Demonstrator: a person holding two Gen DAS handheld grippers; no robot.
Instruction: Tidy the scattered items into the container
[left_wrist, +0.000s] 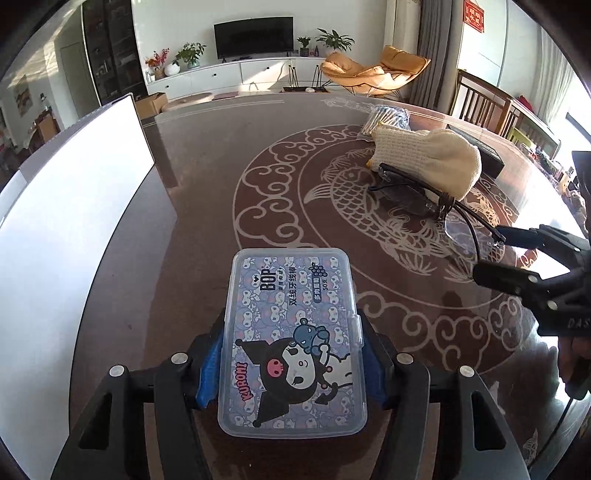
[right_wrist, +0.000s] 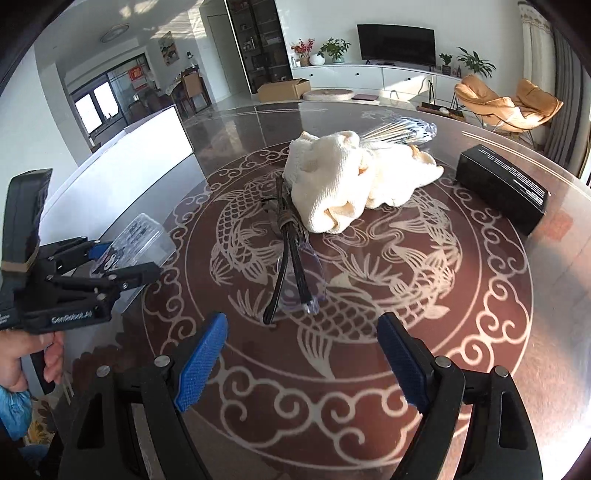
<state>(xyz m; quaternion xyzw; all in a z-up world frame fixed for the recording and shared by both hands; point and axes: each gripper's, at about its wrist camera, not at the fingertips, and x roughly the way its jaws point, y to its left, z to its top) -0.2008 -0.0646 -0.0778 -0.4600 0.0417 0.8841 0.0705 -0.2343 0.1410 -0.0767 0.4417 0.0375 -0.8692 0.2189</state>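
Sunlit living-room surroundings frame a round glass-topped table (right_wrist: 535, 332) with a carp design, where the clear floss-pick box (left_wrist: 291, 339) sits between the left gripper (left_wrist: 291, 354) pads, which are clamped on its long sides, near the white container (left_wrist: 74, 206). Its smooth plastic could slip or tilt out of that grip on the way over, while the right gripper (right_wrist: 301, 363), jaws wide apart and empty, could skid the folded glasses (right_wrist: 291, 266) lying against the cream cloth (right_wrist: 347, 177). Readable on the lid are "BOP" and "KUROMI"; the left gripper's body reads "GenRobot.AI".

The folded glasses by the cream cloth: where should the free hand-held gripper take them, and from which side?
Probably grip the glasses across the stacked dark temples at the near end, coming from above; their far end touches the cream cloth. The right hand-held gripper stands open.
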